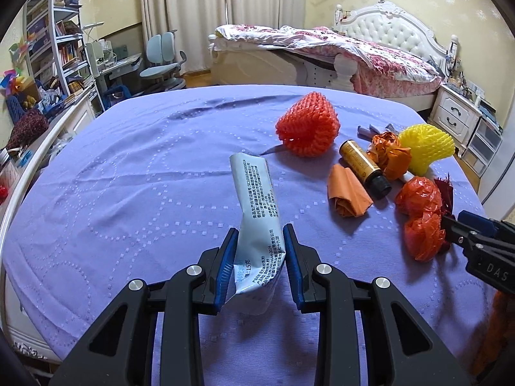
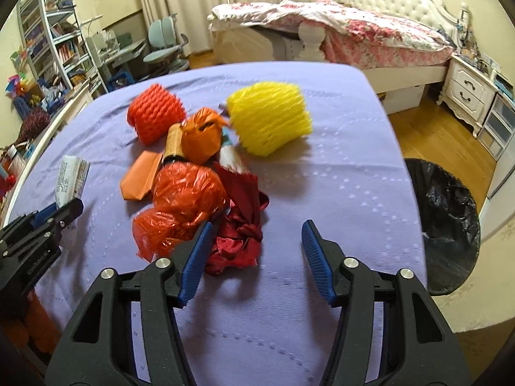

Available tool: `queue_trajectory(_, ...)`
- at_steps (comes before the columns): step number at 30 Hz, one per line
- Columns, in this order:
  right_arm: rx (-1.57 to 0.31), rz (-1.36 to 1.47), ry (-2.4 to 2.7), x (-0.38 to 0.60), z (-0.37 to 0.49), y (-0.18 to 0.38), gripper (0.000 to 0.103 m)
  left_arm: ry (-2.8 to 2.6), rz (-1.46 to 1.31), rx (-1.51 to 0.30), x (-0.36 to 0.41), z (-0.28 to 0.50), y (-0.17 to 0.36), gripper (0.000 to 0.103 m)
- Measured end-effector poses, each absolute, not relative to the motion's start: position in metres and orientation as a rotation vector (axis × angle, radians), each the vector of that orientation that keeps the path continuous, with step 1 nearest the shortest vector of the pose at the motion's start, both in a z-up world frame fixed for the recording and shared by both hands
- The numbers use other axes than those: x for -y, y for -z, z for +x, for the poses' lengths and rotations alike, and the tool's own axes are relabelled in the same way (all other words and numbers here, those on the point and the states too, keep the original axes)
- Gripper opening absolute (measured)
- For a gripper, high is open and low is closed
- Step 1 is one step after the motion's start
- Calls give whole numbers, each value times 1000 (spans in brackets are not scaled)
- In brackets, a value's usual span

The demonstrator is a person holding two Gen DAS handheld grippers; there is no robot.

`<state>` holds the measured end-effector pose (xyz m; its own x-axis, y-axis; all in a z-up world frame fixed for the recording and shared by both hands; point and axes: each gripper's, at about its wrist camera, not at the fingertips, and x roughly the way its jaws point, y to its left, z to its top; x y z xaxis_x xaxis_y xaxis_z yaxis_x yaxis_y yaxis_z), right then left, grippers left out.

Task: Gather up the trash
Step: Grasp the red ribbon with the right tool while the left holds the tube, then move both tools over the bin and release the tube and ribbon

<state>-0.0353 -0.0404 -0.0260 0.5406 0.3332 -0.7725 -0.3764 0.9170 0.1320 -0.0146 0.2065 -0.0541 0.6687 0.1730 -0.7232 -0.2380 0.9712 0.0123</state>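
My left gripper [image 1: 260, 230] is shut on a crumpled white printed sachet [image 1: 254, 193], held a little above the purple tablecloth [image 1: 128, 177]. To its right lies a pile of trash: a red foam net [image 1: 307, 125], a yellow foam net [image 1: 425, 144], a brown bottle [image 1: 363, 167], crumpled orange paper [image 1: 389, 154], a folded orange sheet [image 1: 347, 196] and an orange plastic bag [image 2: 183, 202]. My right gripper [image 2: 257, 225] is open at the near edge of the pile. Its left finger sits against a dark red crumpled wrapper [image 2: 239, 234], and nothing is gripped.
A bin lined with a black bag [image 2: 447, 225] stands on the floor just off the table's right edge. Beyond the table are a bed [image 1: 354, 51], a desk chair [image 1: 162, 61], bookshelves [image 1: 54, 41] at the left and a white nightstand [image 2: 470, 87].
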Motion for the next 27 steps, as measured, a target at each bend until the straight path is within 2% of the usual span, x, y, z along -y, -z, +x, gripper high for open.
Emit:
queue_trajectory(2,-903,-67,-424,37,-37,27,48,-230,-95,-809,-209,-15,56,31)
queue_trajectory(4,-905,-70,-442,34,-38,27,33,-226,-105,-813,-210,-14,57,31)
queue_trajectory(6,-908,-70,-459,32,-38,28,26,-222,-112,-817,-210,-13,58,31)
queue_trajectory(18,-874,-54,-438,49,-46,21,23,-188,-137,-798,-202,-19,52,31)
queue_trajectory(27,-819,-4,-359,97,-49,6,23,-95,-102,-732,-155,-23,25,31)
